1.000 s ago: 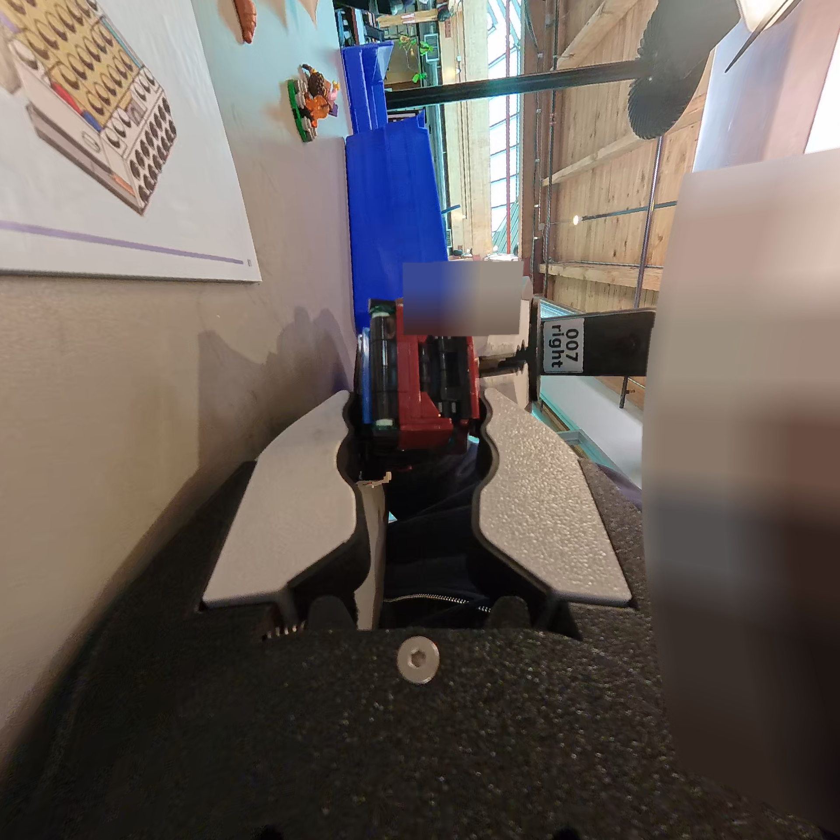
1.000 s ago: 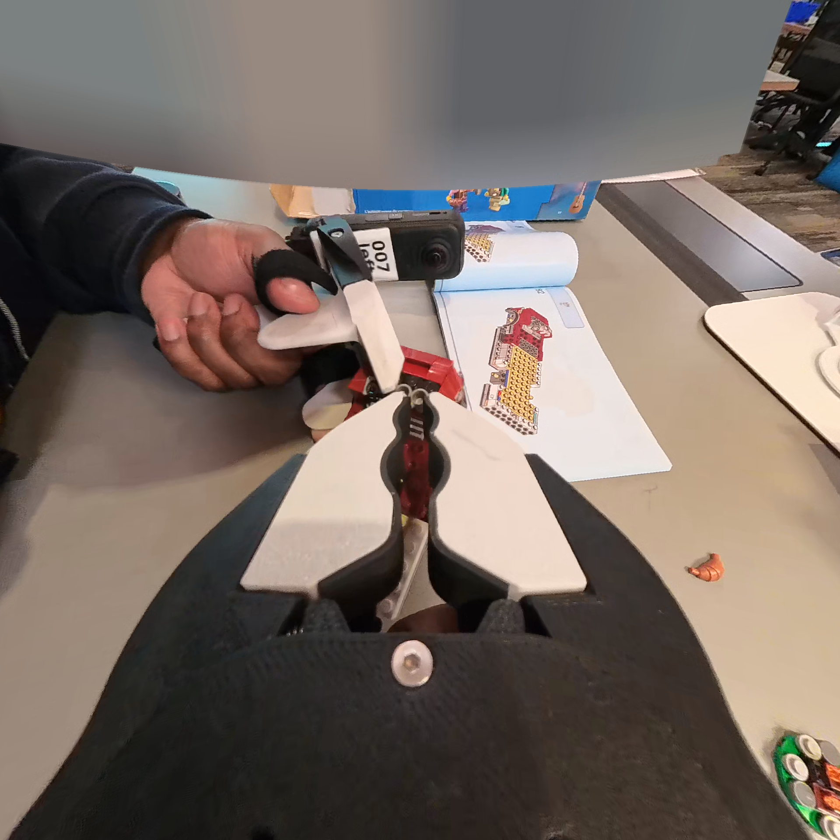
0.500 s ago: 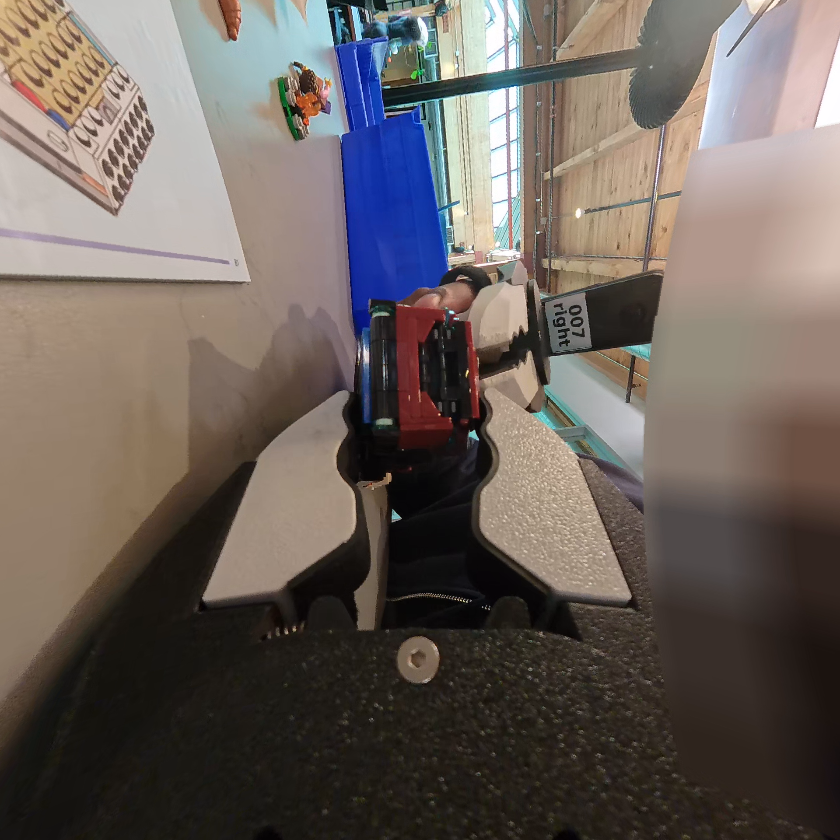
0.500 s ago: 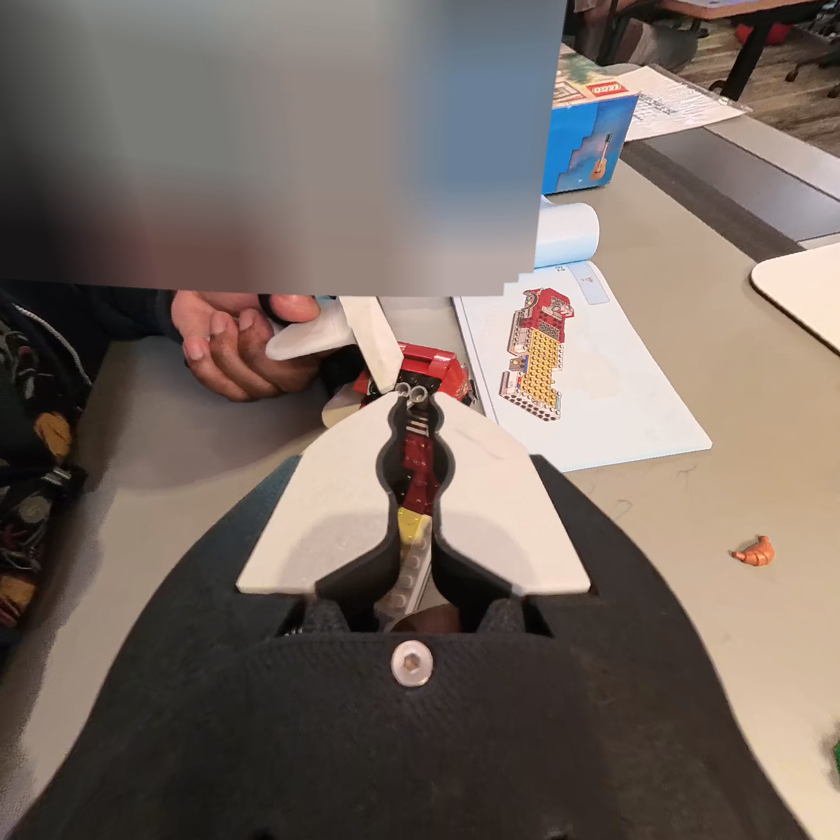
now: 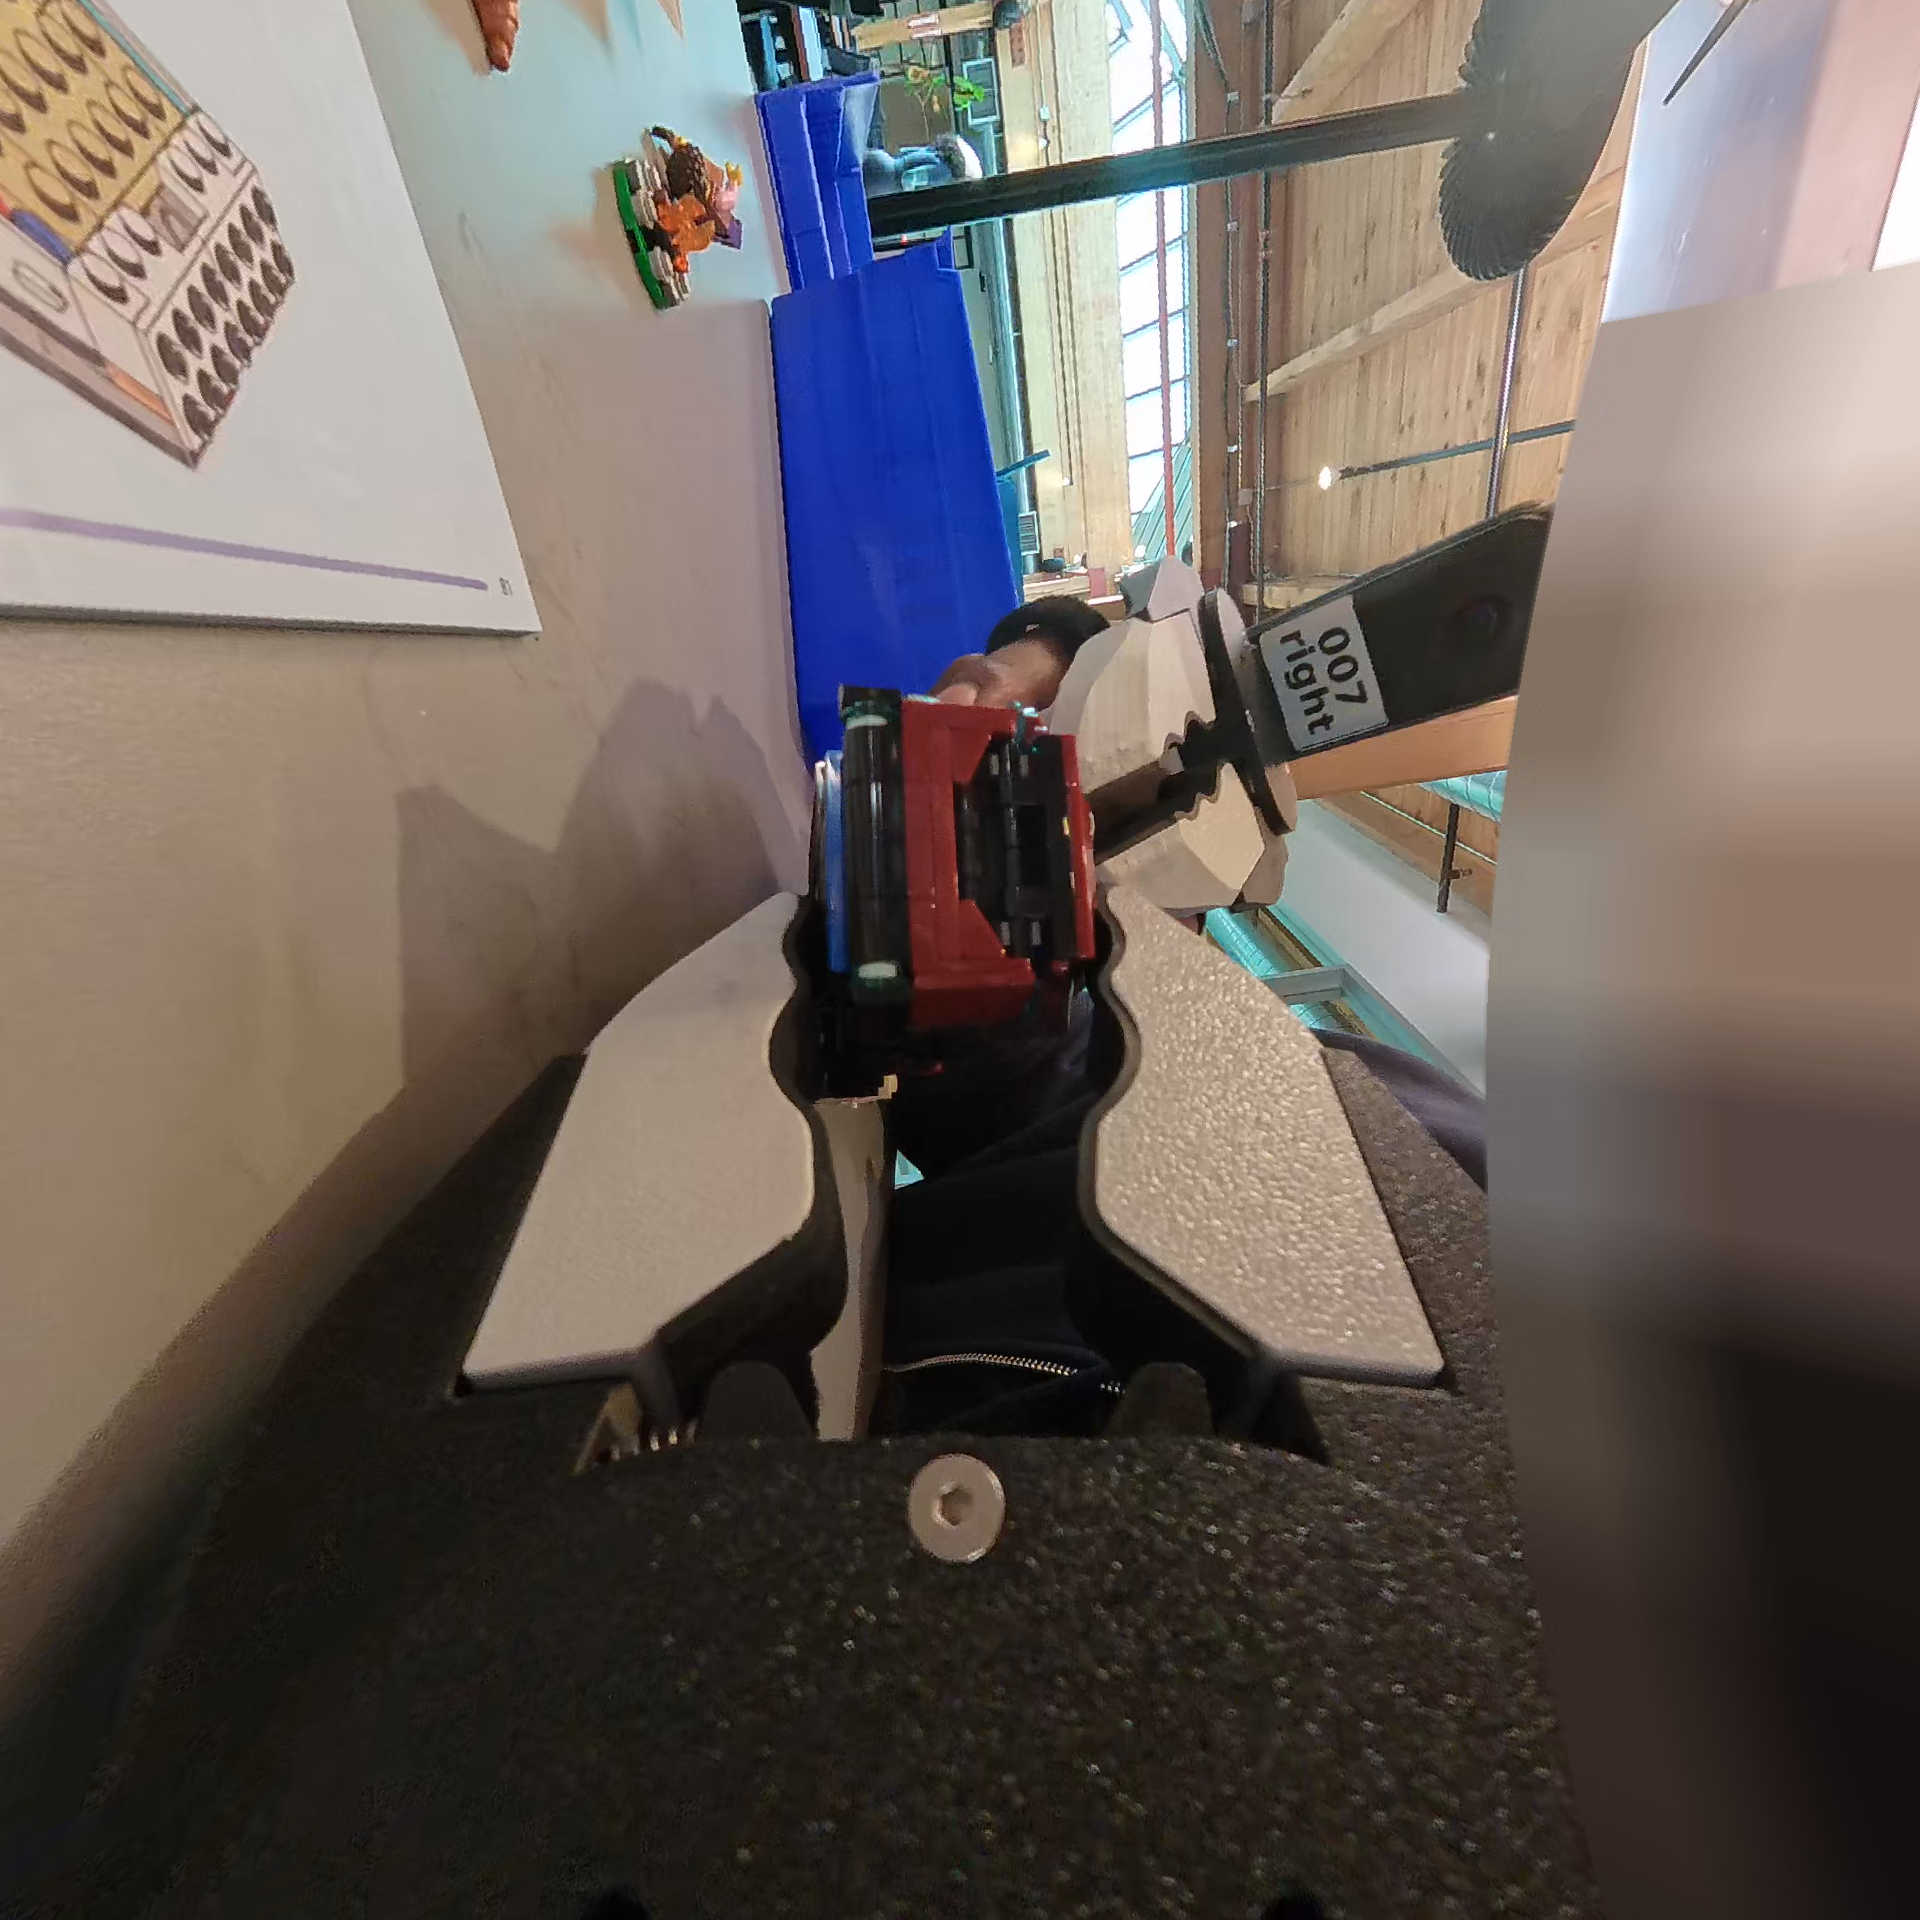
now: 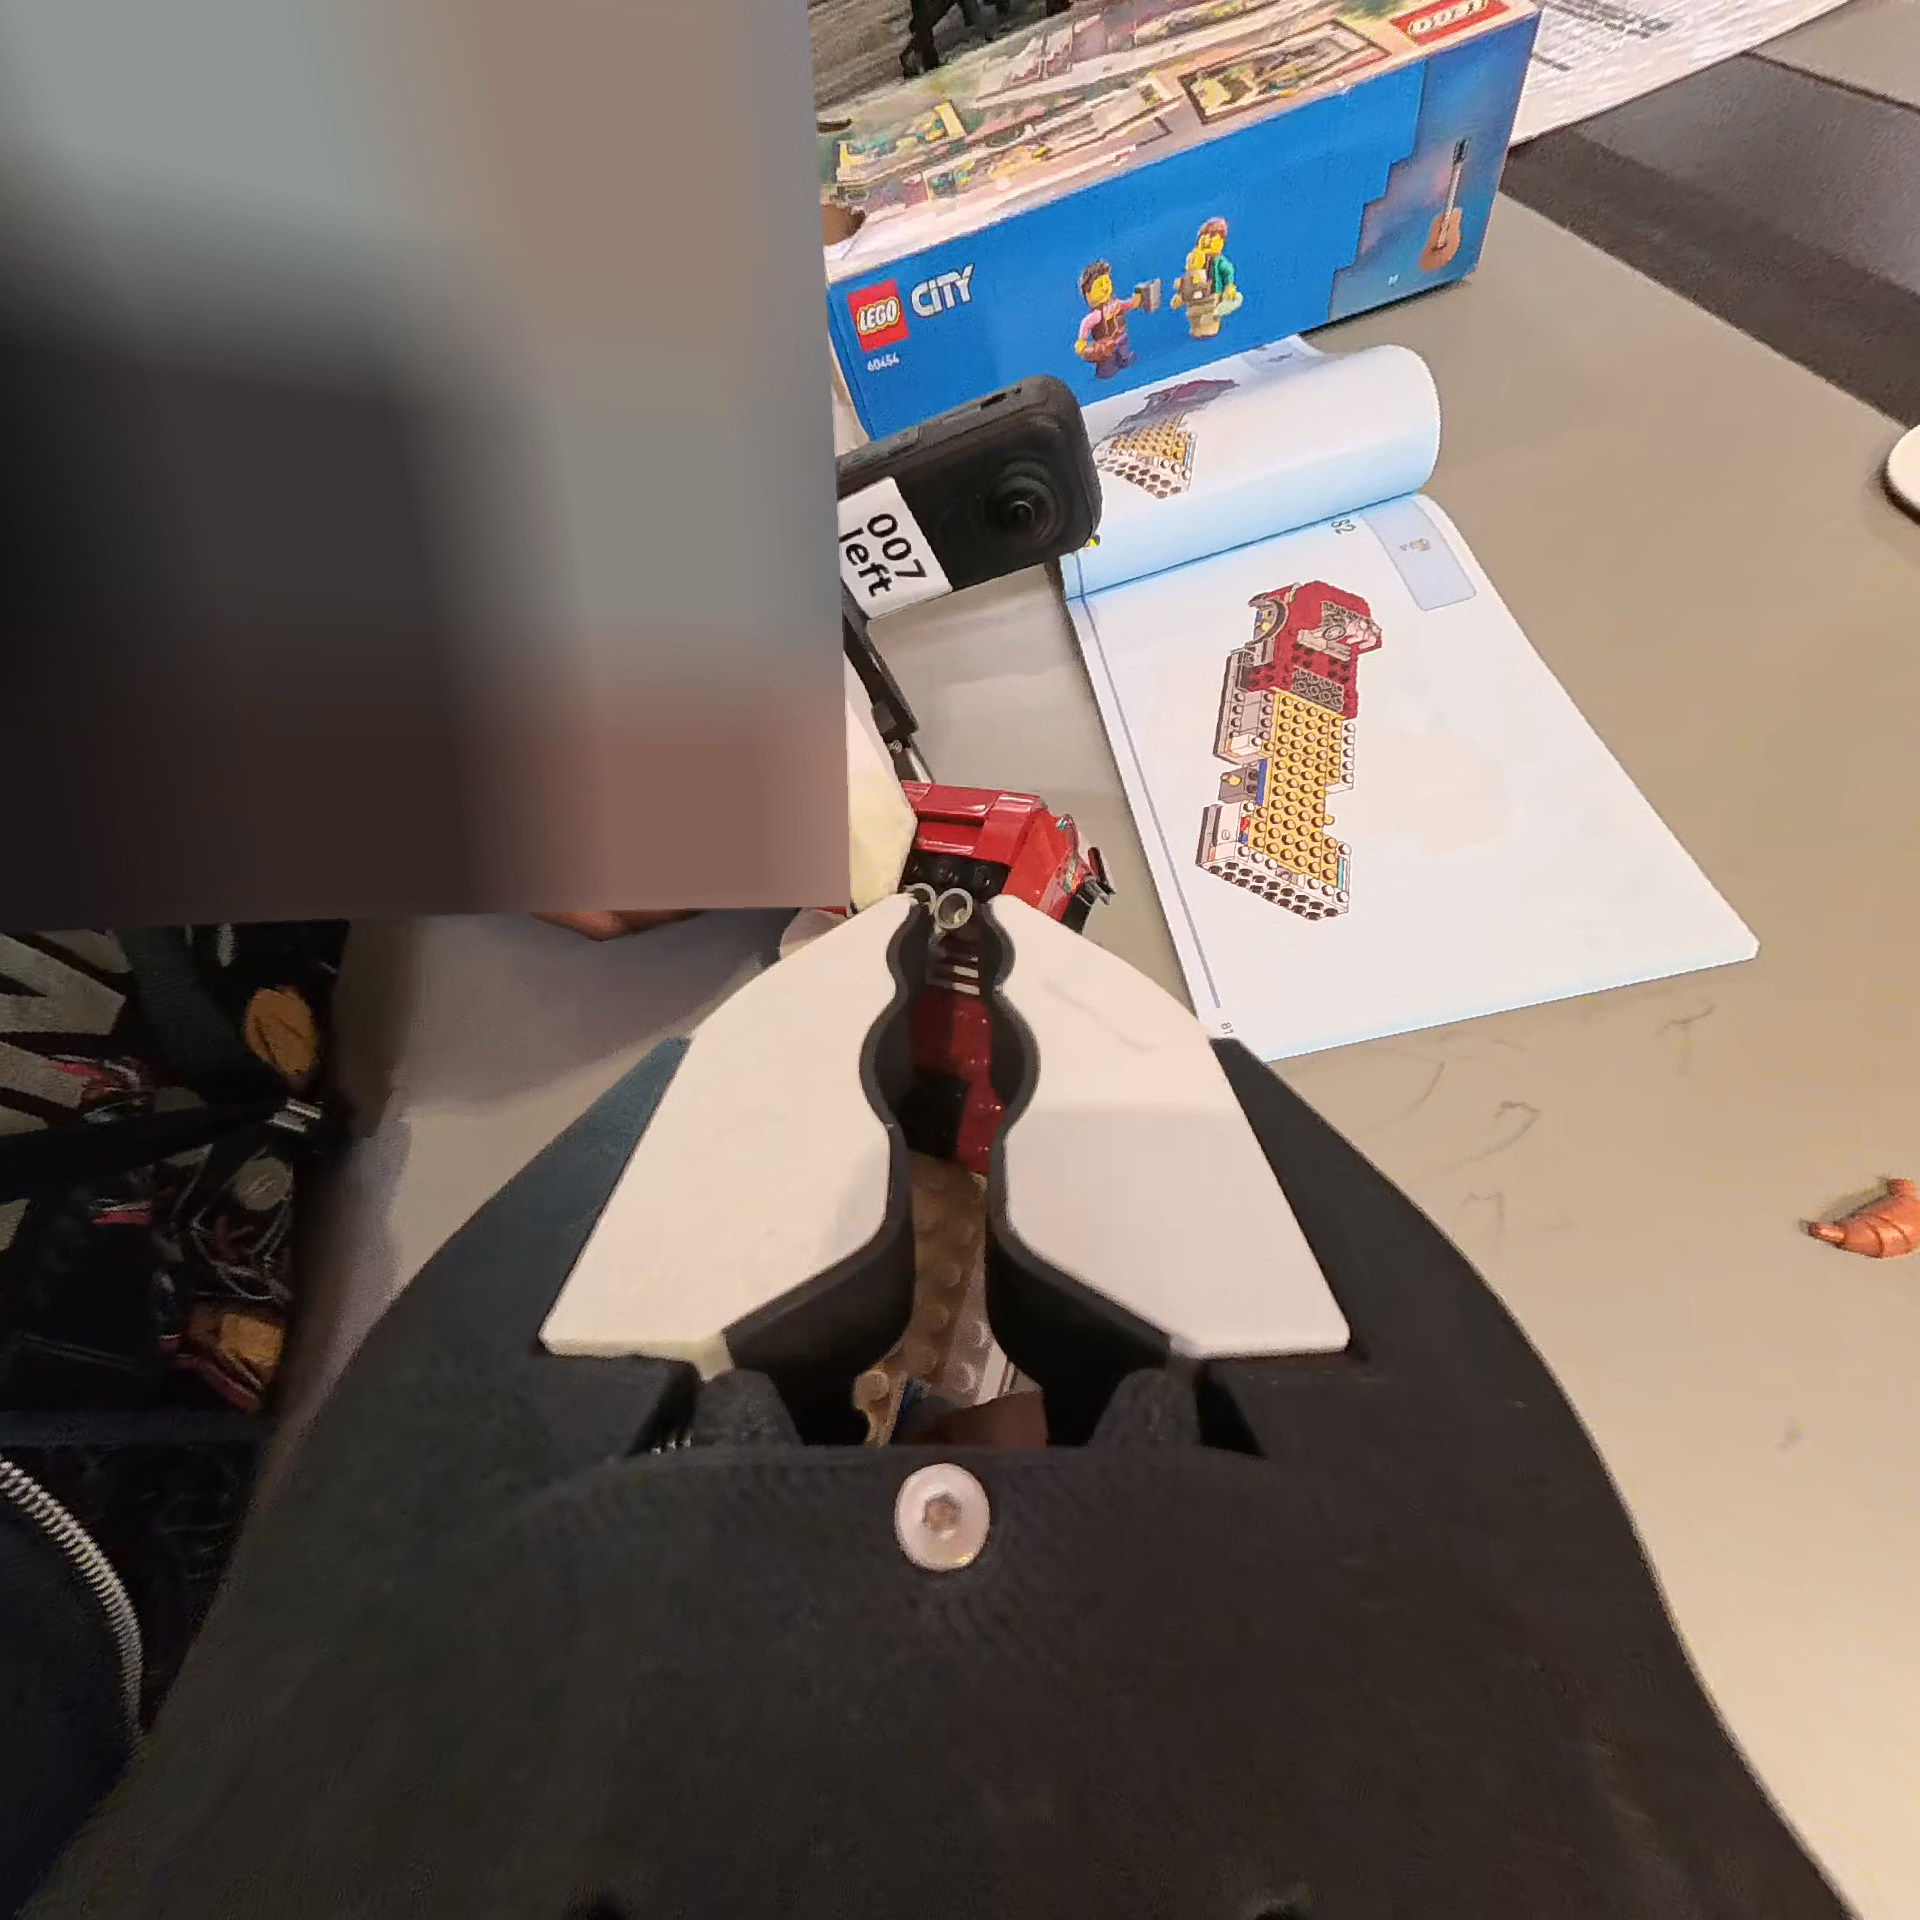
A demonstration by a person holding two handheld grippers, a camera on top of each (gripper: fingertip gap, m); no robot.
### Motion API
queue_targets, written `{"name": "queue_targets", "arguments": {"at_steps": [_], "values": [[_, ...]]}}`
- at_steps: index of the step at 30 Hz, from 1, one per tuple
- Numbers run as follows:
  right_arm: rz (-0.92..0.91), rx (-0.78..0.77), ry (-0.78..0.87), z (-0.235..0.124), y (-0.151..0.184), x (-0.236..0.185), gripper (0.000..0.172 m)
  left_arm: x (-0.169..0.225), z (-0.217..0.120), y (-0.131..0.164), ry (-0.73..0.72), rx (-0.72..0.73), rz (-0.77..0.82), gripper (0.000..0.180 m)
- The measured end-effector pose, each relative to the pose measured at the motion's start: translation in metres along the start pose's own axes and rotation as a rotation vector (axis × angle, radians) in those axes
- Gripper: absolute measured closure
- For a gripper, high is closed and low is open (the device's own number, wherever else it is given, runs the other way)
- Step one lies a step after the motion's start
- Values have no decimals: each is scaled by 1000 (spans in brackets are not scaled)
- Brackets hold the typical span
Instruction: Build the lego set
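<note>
My left gripper (image 5: 951,920) is shut on a red and black brick-built vehicle (image 5: 966,862) and holds it on its side just off the grey table (image 5: 312,935). My right gripper (image 6: 951,920) is shut on a small grey piece with two rings (image 6: 954,910) and holds it against the top of the red vehicle (image 6: 1023,847). In the left wrist view the right gripper's fingers (image 5: 1195,831) touch the vehicle's right side. In the right wrist view a white finger of the left gripper (image 6: 878,821) lies against the vehicle's left side.
An open instruction booklet (image 6: 1455,831) lies on the table right of the vehicle, with a blue toy box (image 6: 1143,260) behind it. A small orange croissant piece (image 6: 1870,1231) lies at the right. A round green build (image 5: 675,218) and blue bins (image 5: 883,468) stand farther off. Less than 4 cm separates the two grippers' tips. The round green build (image 5: 675,218) is about equally far from each gripper, around 25 centimetres.
The right gripper has tilted and shifted while keeping the small grey piece at the vehicle. The left gripper still grips the vehicle and has hardly moved.
</note>
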State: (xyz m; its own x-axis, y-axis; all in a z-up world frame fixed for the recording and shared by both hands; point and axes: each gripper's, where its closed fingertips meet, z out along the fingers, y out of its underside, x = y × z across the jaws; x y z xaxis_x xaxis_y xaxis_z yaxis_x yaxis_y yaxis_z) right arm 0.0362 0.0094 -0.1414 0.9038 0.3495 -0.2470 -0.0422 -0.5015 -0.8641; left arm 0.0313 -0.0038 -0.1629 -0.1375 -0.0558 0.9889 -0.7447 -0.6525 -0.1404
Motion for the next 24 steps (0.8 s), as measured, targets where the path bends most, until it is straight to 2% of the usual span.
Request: {"name": "queue_targets", "arguments": {"at_steps": [24], "values": [[-122,-249,-122,-3,2,-6,164,4,2,8,-13,-62,42,132]]}}
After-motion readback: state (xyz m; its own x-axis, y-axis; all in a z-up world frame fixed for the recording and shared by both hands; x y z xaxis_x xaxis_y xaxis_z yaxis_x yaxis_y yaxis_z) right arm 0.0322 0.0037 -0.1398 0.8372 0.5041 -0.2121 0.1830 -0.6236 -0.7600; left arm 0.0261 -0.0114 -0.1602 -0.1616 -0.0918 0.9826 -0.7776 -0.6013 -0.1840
